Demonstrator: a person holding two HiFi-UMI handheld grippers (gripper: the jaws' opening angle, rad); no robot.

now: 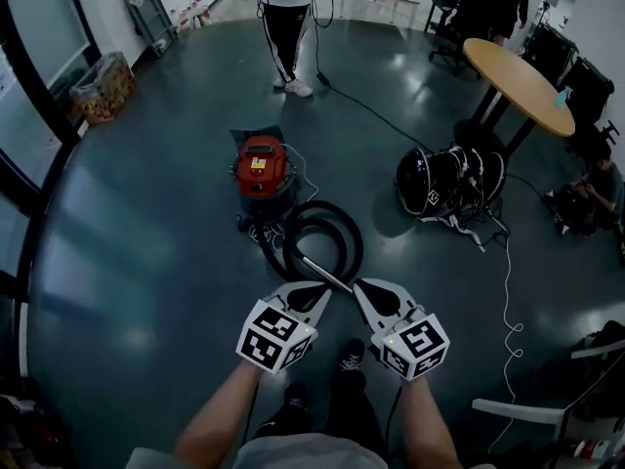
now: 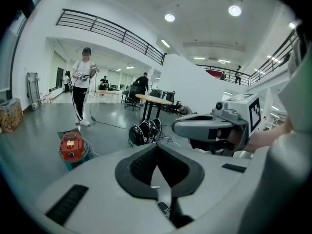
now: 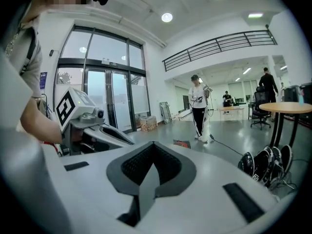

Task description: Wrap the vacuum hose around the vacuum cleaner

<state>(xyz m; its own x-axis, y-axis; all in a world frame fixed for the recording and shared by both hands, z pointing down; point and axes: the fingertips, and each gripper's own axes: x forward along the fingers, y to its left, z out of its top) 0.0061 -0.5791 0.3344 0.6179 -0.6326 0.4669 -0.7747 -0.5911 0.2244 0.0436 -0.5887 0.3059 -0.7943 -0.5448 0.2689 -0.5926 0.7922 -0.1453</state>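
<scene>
The vacuum cleaner (image 1: 260, 170), a blue drum with a red top, stands on the dark floor ahead of me. Its black hose (image 1: 325, 234) lies coiled on the floor just right of it, with a metal wand (image 1: 319, 269) across the coil. Both grippers are raised side by side well above the floor, on the near side of the coil. My left gripper (image 1: 316, 293) is shut with nothing in it, and so is my right gripper (image 1: 364, 289). In the left gripper view the closed left gripper (image 2: 157, 147) points past the vacuum cleaner (image 2: 72, 146). The right gripper view shows the right gripper (image 3: 153, 145) shut and empty.
A cluster of black helmets (image 1: 444, 178) with tangled cords lies right of the vacuum. A round wooden table (image 1: 519, 80) stands at the back right. A person (image 1: 287, 22) stands beyond the vacuum beside a black cable (image 1: 371, 111). A white cable (image 1: 508, 292) runs along the right floor.
</scene>
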